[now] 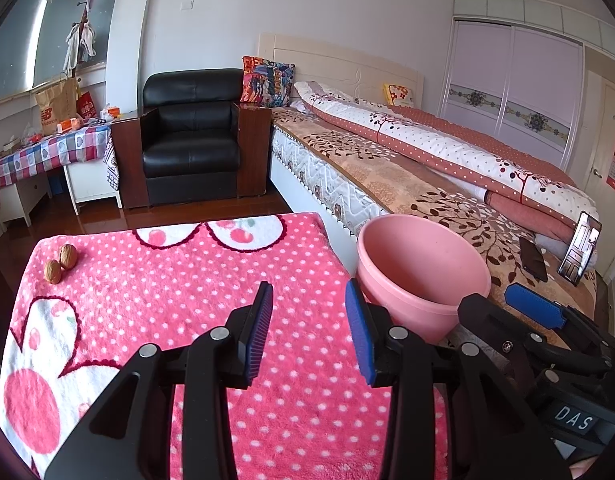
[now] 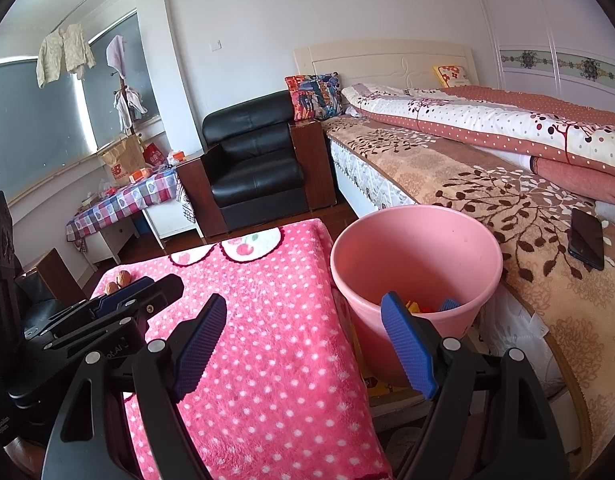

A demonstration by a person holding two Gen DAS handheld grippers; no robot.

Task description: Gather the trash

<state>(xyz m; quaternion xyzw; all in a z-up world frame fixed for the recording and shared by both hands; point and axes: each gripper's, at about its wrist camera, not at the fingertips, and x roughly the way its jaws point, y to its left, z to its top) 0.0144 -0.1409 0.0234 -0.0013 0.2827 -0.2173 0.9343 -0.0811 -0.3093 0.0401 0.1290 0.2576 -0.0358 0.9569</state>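
Two brown walnuts lie together at the far left corner of a table under a pink polka-dot cloth; the right wrist view shows the walnuts small, beyond the other gripper. A pink plastic bin stands between the table and the bed, and in the right wrist view the bin holds orange and red scraps. My left gripper hovers open over the cloth with nothing between its blue pads. My right gripper is open too, empty, over the table's right edge by the bin.
A bed with a leaf-patterned blanket runs along the right, and a dark phone lies on it. A black armchair stands beyond the table. A side table with a checked cloth carries bags and boxes at the far left.
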